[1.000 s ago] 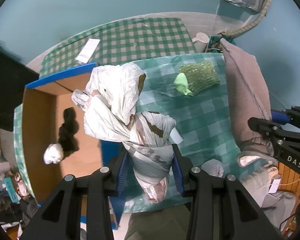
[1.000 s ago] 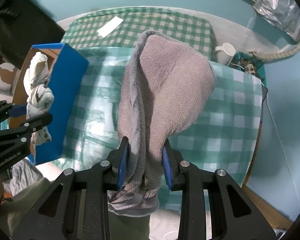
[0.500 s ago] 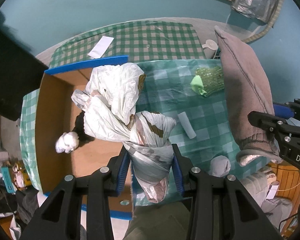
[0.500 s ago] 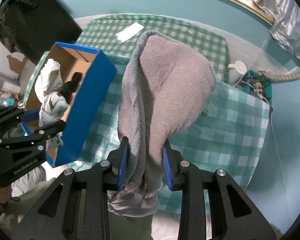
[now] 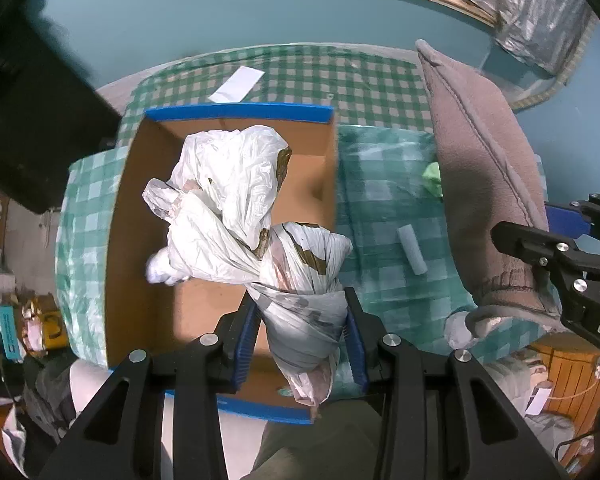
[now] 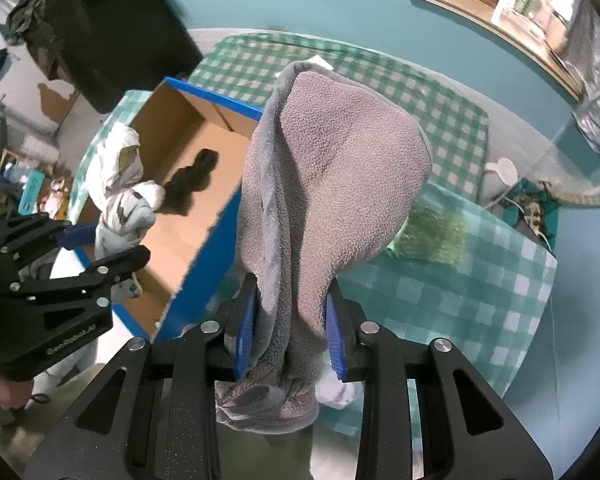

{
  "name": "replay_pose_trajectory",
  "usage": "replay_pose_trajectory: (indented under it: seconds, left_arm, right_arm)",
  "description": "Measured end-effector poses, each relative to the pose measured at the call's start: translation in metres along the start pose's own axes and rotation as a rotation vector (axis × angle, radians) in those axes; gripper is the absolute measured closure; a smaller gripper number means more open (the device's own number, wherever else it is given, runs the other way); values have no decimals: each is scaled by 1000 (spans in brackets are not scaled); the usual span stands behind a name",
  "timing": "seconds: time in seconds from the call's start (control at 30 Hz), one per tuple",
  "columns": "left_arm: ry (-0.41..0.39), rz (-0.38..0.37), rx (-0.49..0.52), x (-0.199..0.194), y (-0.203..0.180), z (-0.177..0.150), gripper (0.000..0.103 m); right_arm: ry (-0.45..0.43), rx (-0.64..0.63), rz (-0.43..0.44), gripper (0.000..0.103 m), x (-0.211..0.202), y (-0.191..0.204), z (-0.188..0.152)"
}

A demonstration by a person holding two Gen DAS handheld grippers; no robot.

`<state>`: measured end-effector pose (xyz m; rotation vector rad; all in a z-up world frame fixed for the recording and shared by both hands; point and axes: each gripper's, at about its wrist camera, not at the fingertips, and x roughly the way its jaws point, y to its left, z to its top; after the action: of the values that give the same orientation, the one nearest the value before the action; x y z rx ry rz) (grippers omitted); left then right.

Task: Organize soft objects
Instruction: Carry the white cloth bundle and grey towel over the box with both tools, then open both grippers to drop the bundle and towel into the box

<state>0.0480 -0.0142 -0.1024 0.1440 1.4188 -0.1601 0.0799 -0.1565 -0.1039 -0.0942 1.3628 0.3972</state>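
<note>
Both wrist fisheyes looked steeply down from close above, sharing the open box [image 5: 228,114] [image 6: 216,100] and the checkered bench [image 5: 380,216] [image 6: 452,280]

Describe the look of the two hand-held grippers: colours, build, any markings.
Both are matte black angular frames with silver round screw heads and two fingers faced with blue ribbed pads. The left hand-held gripper carries white lettering on its side, seen from the right wrist view. The right hand-held gripper shows partial white letters too. No cables visible.

A white, brown-marked plastic bag [image 5: 236,200] hangs over a blue-edged tan cardboard box [image 5: 236,112], beside a grey fleece cloth [image 6: 332,184] and green-and-white checked tablecloth [image 6: 480,292].
</note>
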Motion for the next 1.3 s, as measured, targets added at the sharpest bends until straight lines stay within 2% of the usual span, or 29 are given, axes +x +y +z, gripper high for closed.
replay_pose_trajectory:
  seconds: [0.63,1.03,1.3]
  left_arm:
    - [29,50,-145,5,79,-19,63]
    - [62,55,-166,22,115,-22,63]
    - [91,47,-149,36,123,-21,63]
  right_arm:
    - [28,-137,48,73,31,75,38]
    - [74,-167,54,73,64,108,56]
    - [86,-159,69,72,81,123,65]
